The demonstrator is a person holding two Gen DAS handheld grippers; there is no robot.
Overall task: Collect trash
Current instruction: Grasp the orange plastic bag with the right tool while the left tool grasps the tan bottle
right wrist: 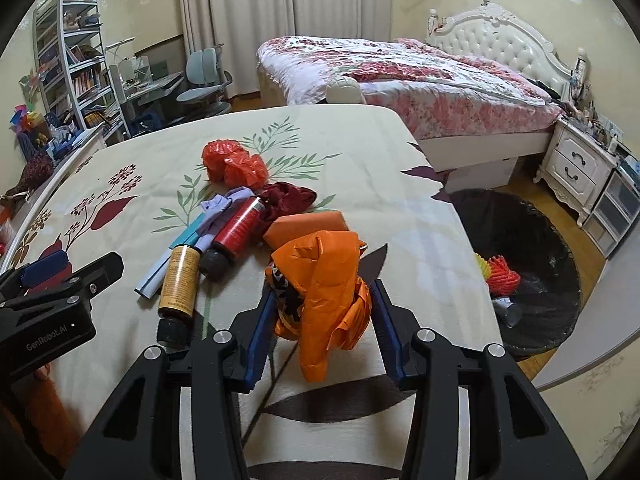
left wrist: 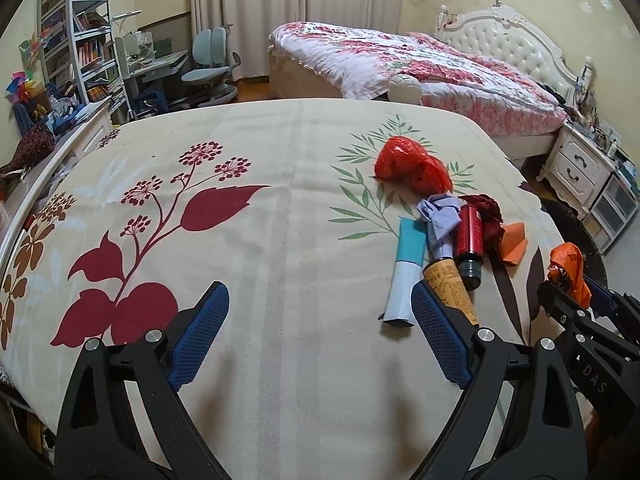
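Note:
My right gripper (right wrist: pixel 322 300) is shut on a crumpled orange wrapper (right wrist: pixel 324 280) and holds it above the cloth-covered table (right wrist: pixel 360 152); it also shows in the left wrist view (left wrist: pixel 570 268). My left gripper (left wrist: pixel 320 320) is open and empty over the cloth. The trash pile lies on the table: a red plastic bag (right wrist: pixel 232 162), a red bottle (right wrist: pixel 236 228), a yellow bottle (right wrist: pixel 180 280), a teal-and-white tube (left wrist: pixel 406 268), a lilac wad (left wrist: pixel 440 216), dark red cloth (right wrist: pixel 288 196) and an orange block (right wrist: pixel 304 226).
A black-lined bin (right wrist: pixel 528 264) with some trash in it stands on the floor right of the table. A bed (right wrist: pixel 400 76) and a white nightstand (right wrist: pixel 576 168) are behind. A desk, chair (left wrist: pixel 212 64) and bookshelf (left wrist: pixel 80 40) are at the back left.

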